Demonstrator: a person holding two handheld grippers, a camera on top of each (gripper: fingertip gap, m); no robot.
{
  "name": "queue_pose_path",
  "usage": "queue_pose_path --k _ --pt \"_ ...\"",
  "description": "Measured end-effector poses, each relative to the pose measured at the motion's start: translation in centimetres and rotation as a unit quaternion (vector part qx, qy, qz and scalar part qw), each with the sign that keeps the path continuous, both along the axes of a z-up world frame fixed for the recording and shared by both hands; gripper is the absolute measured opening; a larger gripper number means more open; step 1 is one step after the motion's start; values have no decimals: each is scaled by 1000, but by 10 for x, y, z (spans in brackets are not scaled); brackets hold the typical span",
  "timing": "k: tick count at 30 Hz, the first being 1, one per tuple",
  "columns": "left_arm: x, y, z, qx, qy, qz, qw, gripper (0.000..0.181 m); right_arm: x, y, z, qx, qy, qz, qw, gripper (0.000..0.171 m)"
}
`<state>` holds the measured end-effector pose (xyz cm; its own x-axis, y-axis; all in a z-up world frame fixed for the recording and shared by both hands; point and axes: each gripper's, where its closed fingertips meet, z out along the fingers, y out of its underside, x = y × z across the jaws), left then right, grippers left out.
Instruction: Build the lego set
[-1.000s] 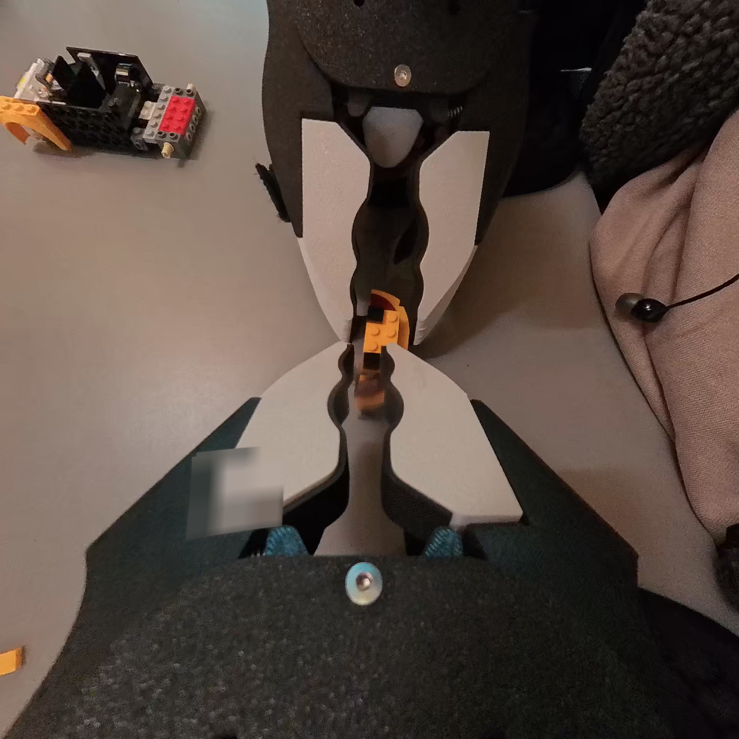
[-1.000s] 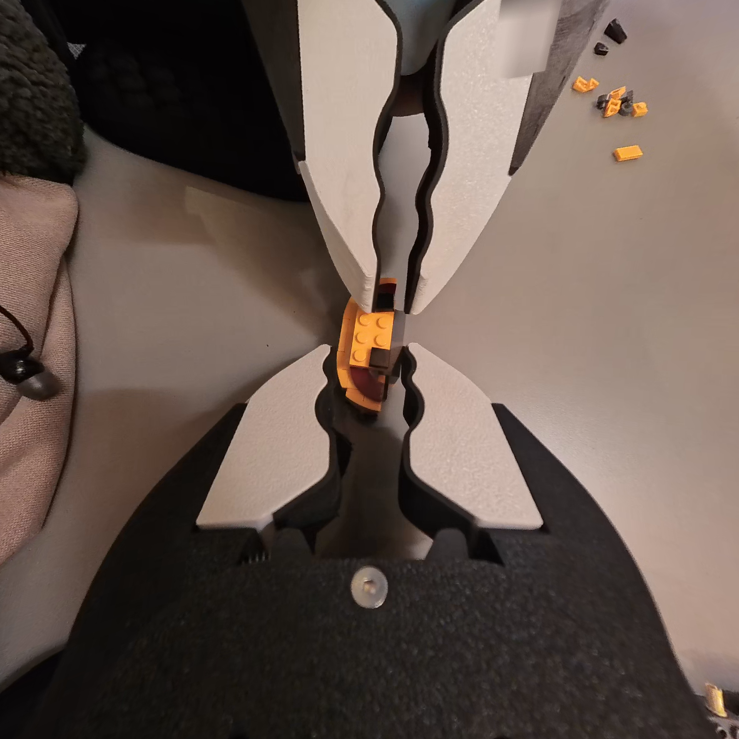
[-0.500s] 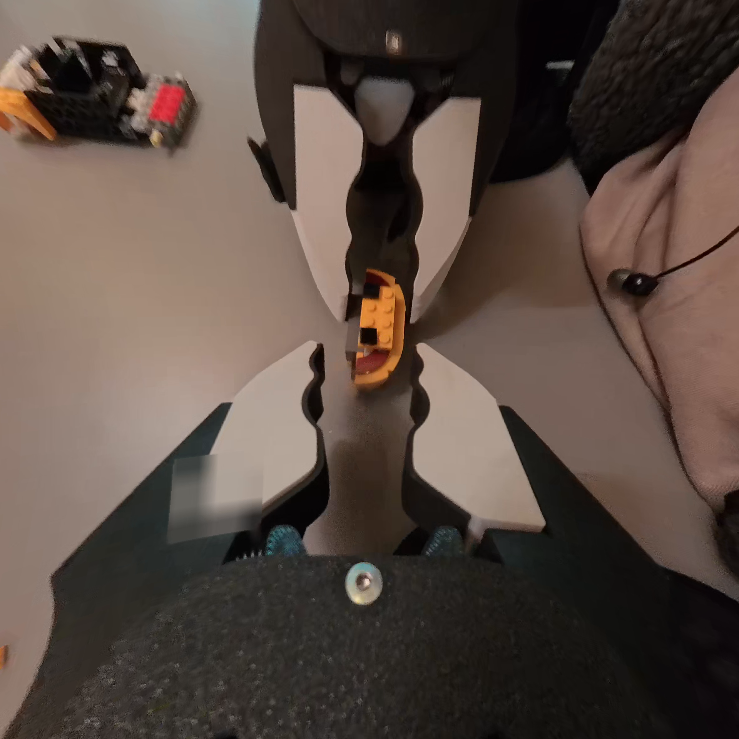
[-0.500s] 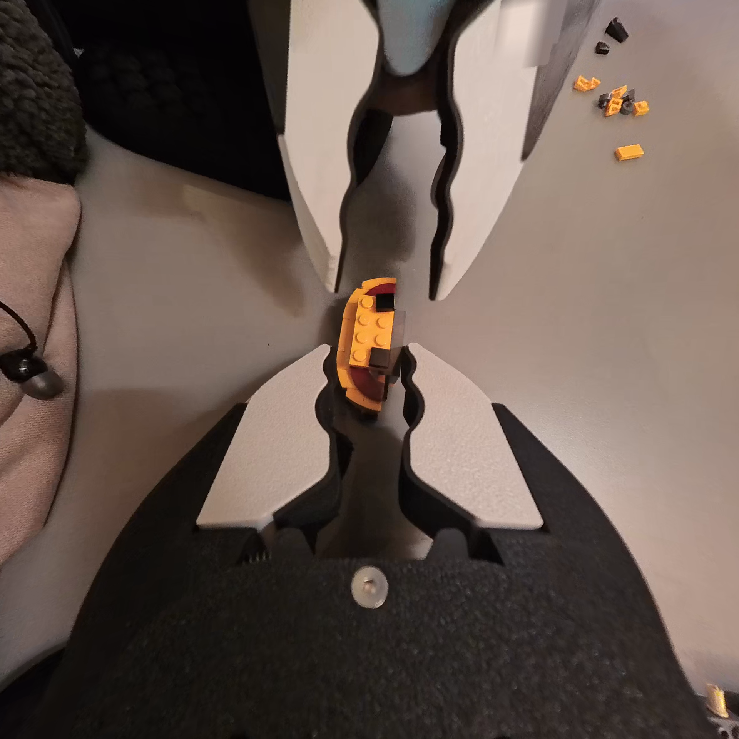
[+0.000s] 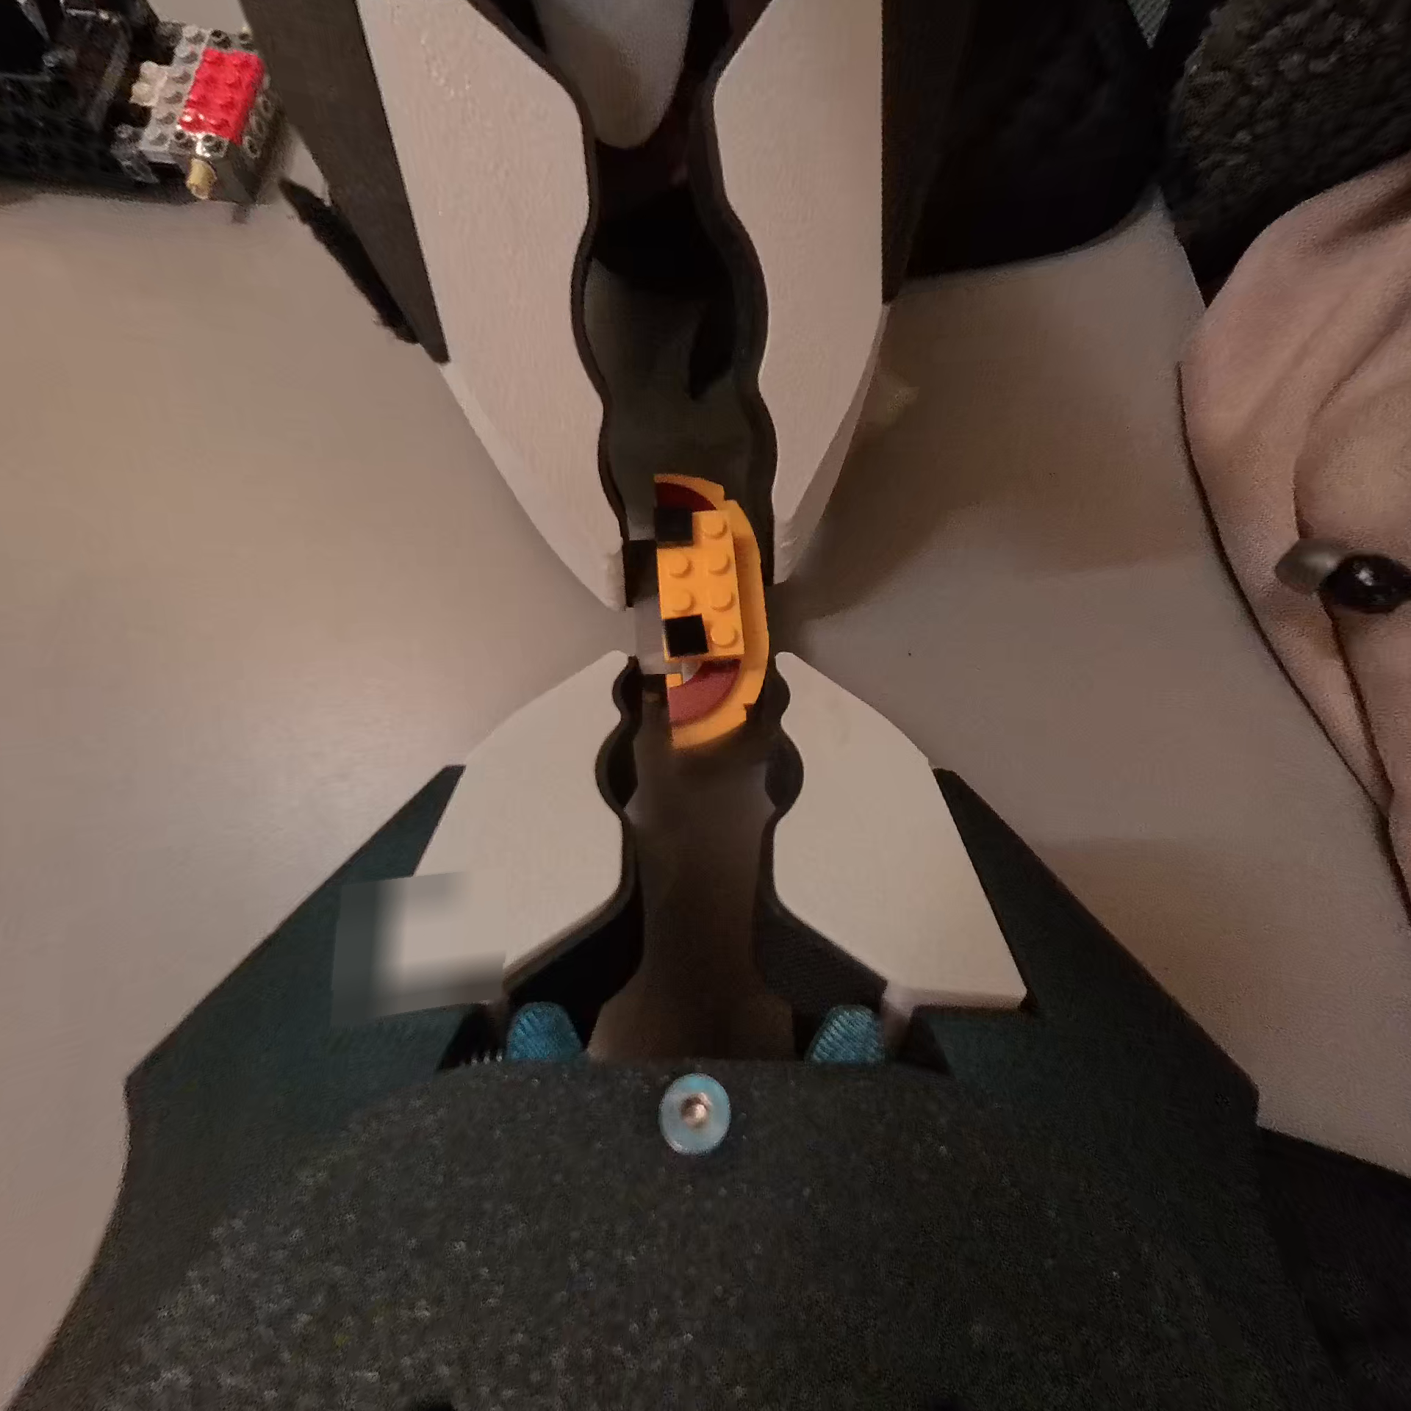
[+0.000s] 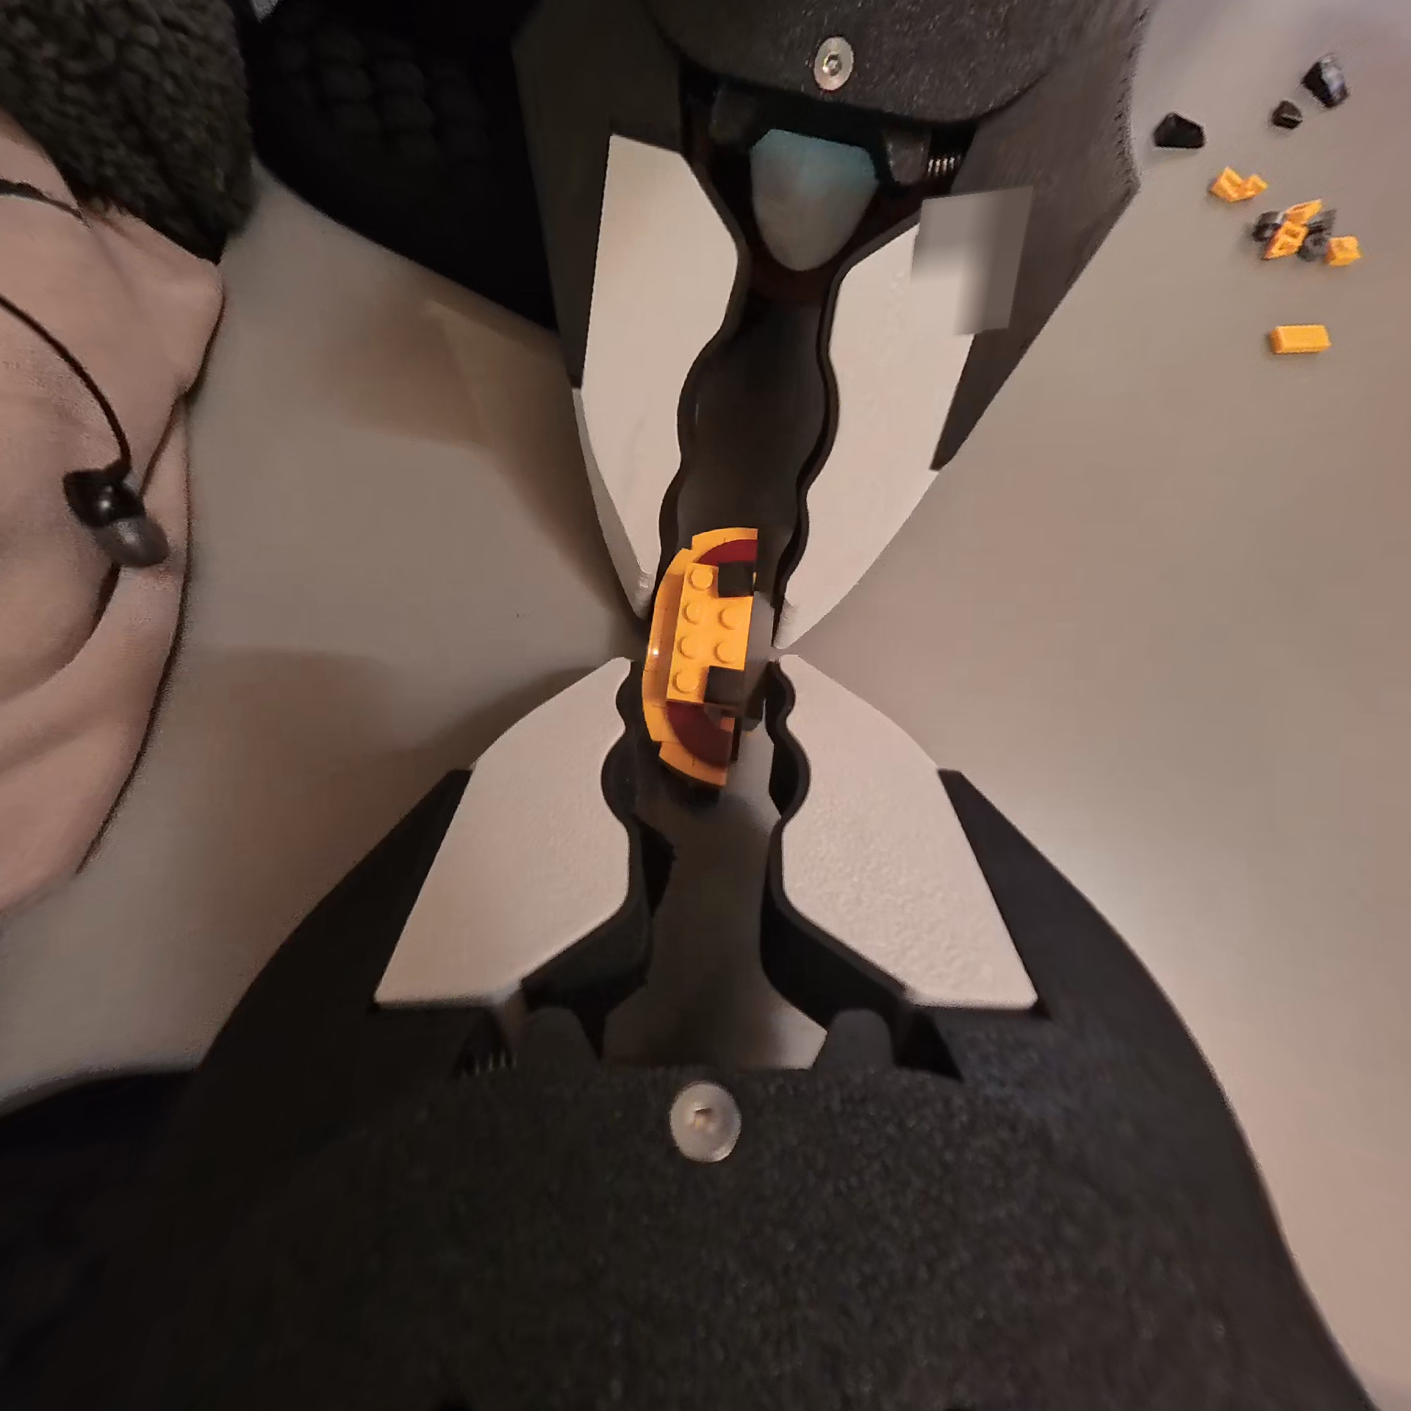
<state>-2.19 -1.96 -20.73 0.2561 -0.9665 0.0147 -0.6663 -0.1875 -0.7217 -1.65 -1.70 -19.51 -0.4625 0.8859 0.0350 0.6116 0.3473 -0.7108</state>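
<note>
A small orange curved lego assembly (image 5: 706, 588) with dark red and black parts hangs above the grey table (image 5: 267, 534), held between the two grippers, which face each other tip to tip. In the left wrist view, my left gripper (image 5: 701, 676) is closed around its near end and the right gripper (image 5: 699, 573) grips its far end. In the right wrist view the assembly (image 6: 706, 649) sits in my right gripper (image 6: 702, 672), with the left gripper (image 6: 714, 607) closed on it from above.
A partly built black, grey and red lego model (image 5: 153, 137) stands at the far left. Loose orange and black pieces (image 6: 1298, 237) and an orange flat piece (image 6: 1300, 338) lie at the right. A person's beige clothing (image 5: 1298, 534) with an earbud (image 5: 1367, 584) borders the table. Left and right tips are no more than a few centimetres apart. Both grippers' tips are roughly 20 cm from the orange flat piece (image 6: 1300, 338).
The left gripper let go of the assembly, opened wide, then came forward and closed around its end again. The right gripper kept hold throughout.
</note>
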Motion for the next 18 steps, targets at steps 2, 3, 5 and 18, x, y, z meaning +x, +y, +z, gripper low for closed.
queue_pose_path --k 2,3,5,18 --pt "-1 2 0 1 1 8 1000 30 -1 2 -1 -1 -10 15 1000 31" --pt "-1 3 0 1 2 10 1000 30 -2 2 -1 -5 -16 20 1000 32" --pt "-1 3 0 2 2 11 1000 30 -2 5 -1 -2 -19 21 1000 36" --pt "-8 15 5 -33 -6 80 996 29 -7 16 21 309 94 -58 944 43"
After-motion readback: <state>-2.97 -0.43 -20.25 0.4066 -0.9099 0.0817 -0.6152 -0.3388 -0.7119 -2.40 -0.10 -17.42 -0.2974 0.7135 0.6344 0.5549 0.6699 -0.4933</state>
